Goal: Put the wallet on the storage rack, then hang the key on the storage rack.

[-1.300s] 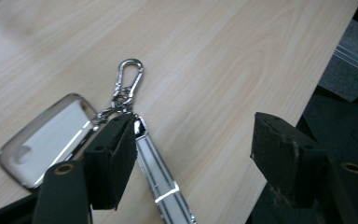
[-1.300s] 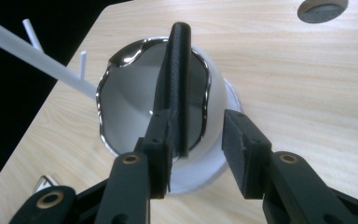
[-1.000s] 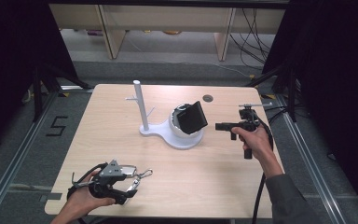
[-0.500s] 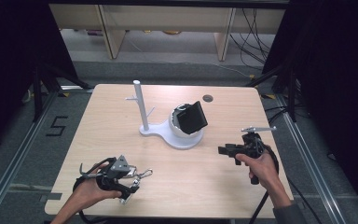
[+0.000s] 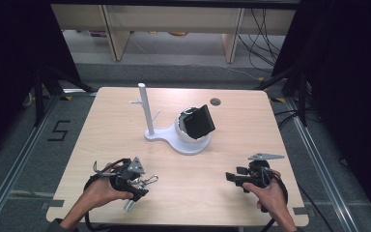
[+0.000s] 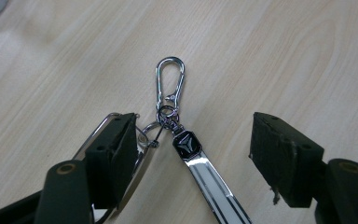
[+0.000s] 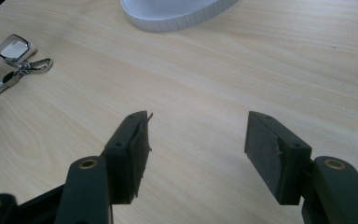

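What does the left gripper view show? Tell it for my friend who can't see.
A shiny metal keychain with a clip lies on a pale wooden table, between the two open black jaws of the left hand-held gripper. The jaws aren't squeezing it.

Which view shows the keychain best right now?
The left gripper view: the keychain lies close up between the open jaws, its carabiner clip, ring and strap sharp. In the high view it is a small glint by the left tool; the right gripper view catches it at its left edge.

Even overhead light, dark surround, glare on the keychain [image 6: 182,140], soft shadows.
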Demonstrator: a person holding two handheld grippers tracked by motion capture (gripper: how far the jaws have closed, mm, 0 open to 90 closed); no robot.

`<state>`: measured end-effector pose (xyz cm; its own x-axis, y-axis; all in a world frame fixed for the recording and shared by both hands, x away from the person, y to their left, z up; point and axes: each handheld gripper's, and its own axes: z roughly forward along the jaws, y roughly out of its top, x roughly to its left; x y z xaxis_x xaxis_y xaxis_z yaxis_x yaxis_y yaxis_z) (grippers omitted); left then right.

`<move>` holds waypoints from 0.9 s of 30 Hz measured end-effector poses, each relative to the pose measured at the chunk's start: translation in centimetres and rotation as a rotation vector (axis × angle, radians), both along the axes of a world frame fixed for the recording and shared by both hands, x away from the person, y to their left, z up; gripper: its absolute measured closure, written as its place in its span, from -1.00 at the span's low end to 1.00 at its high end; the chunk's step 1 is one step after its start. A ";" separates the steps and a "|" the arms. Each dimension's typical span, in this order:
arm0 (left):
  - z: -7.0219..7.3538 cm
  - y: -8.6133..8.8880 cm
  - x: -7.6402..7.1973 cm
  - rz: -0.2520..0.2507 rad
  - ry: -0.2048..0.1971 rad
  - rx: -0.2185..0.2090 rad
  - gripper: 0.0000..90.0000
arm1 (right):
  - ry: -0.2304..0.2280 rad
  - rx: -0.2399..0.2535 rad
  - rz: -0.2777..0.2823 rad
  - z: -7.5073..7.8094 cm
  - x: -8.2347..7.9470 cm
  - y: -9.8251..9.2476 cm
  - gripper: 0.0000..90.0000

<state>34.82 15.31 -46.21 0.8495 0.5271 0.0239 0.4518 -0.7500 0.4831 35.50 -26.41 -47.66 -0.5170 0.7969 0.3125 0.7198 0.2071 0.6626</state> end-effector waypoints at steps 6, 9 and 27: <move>-0.4 -0.3 0.6 -0.022 -0.002 0.054 -0.22 | -0.008 -0.026 0.001 0.0 -0.9 0.3 -0.11; -0.6 -0.7 0.9 -0.033 0.006 0.059 -0.18 | 0.003 -0.040 0.006 -0.1 -1.3 0.6 -0.11; -1.2 -2.6 2.0 -0.089 0.031 0.147 0.02 | 0.020 -0.062 0.040 -0.7 -2.4 0.6 -0.12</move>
<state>36.86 12.71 -47.45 0.8943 0.4422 0.0685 0.3930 -0.8493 0.3525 33.12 -25.77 -48.32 -0.5430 0.7938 0.2740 0.7229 0.2759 0.6334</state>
